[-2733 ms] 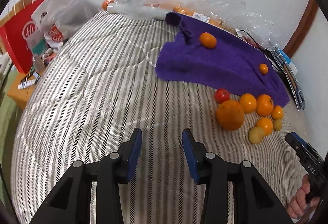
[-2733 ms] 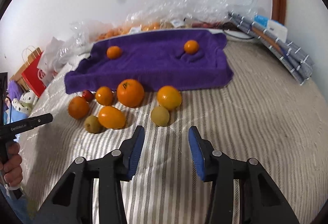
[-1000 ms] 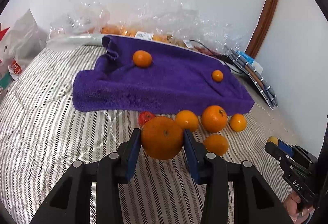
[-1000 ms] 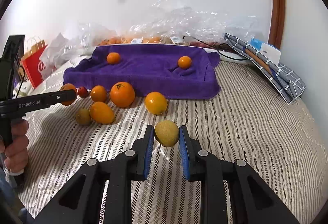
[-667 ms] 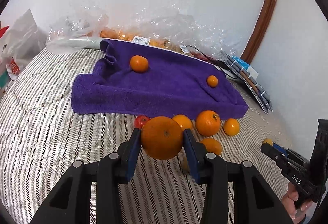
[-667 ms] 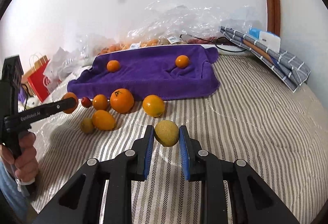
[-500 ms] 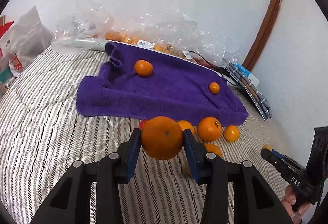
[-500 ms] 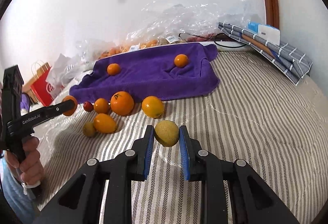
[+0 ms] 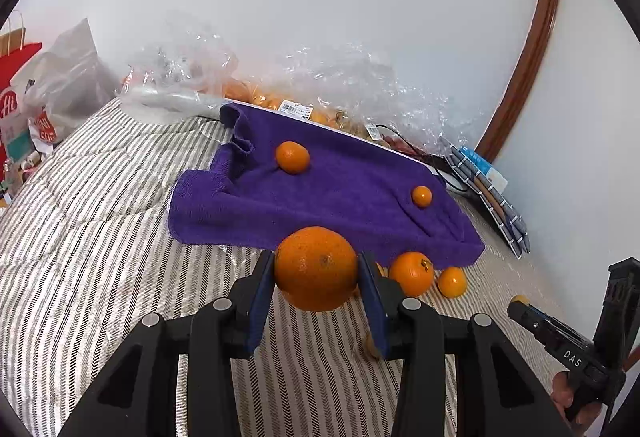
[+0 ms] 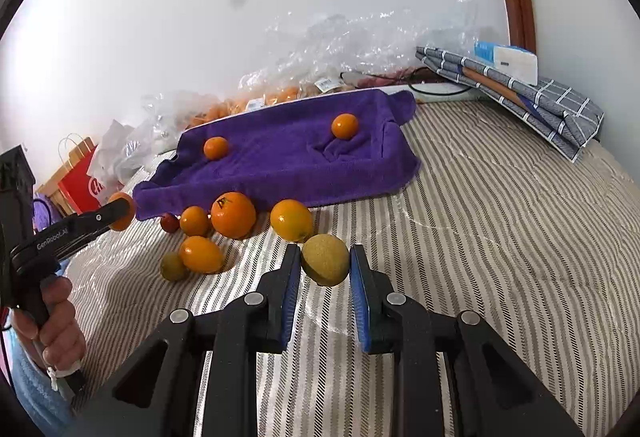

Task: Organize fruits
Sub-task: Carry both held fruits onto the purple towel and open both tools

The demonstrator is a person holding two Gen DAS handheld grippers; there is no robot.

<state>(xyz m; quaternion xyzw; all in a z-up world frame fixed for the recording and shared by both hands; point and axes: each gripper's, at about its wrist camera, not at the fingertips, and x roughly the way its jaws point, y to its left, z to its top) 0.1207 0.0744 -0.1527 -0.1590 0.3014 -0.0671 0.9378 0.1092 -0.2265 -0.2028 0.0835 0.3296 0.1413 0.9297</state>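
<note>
My left gripper [image 9: 316, 291] is shut on a large orange [image 9: 316, 267] and holds it above the striped bed, short of the purple towel [image 9: 344, 197]. Two small oranges [image 9: 293, 157] lie on the towel. My right gripper [image 10: 325, 277] is shut on a yellow-green lemon [image 10: 325, 264], held above the bed. Several oranges [image 10: 233, 215], a small tomato [image 10: 170, 223] and a small green fruit [image 10: 173, 266] lie in a group at the towel's near edge [image 10: 280, 189]. The left gripper also shows in the right wrist view [image 10: 116, 213].
Clear plastic bags with fruit [image 9: 320, 93] lie along the wall behind the towel. A folded checked cloth [image 10: 520, 93] lies at the far right. A red paper bag [image 9: 16, 97] stands off the left side of the bed [image 10: 500, 237].
Both grippers closed on fruit from the group: the left on the large orange, the right on the lemon. Both have since lifted slightly and hold steady.
</note>
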